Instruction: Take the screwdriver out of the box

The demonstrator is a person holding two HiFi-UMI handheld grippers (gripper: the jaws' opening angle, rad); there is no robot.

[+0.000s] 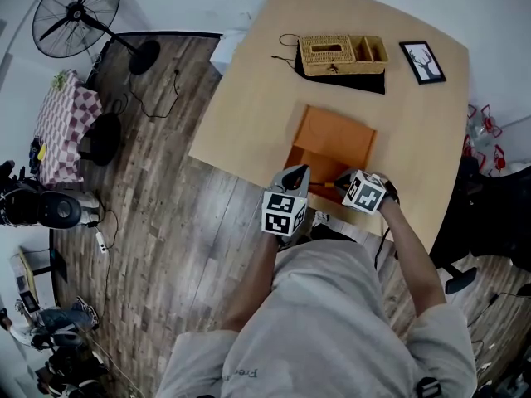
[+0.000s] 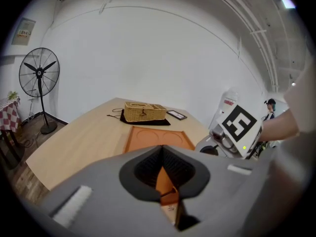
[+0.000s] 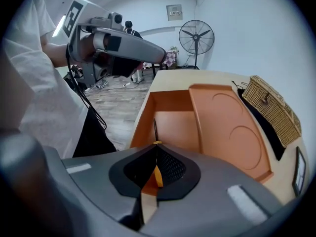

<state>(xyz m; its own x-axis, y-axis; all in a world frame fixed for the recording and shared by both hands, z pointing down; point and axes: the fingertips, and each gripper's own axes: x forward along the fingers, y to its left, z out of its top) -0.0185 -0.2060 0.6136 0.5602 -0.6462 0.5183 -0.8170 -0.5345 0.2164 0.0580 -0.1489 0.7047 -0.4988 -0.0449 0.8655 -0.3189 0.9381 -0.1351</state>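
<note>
The right gripper [image 3: 156, 144] is fully closed on the yellow handle of the screwdriver [image 3: 155, 131], whose thin black shaft projects past the jaw tips over the open compartment of the orange box [image 3: 170, 102]. The box stands at the near edge of the table [image 1: 249, 98], its lid folded back flat. The left gripper [image 2: 162, 149] is positioned just beside the right one above the same compartment, jaw tips together and gripping nothing.

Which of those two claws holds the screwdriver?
The right gripper: its shut jaws pinch the screwdriver by its yellow handle, black shaft pointing into the orange box. The left gripper has none.
</note>
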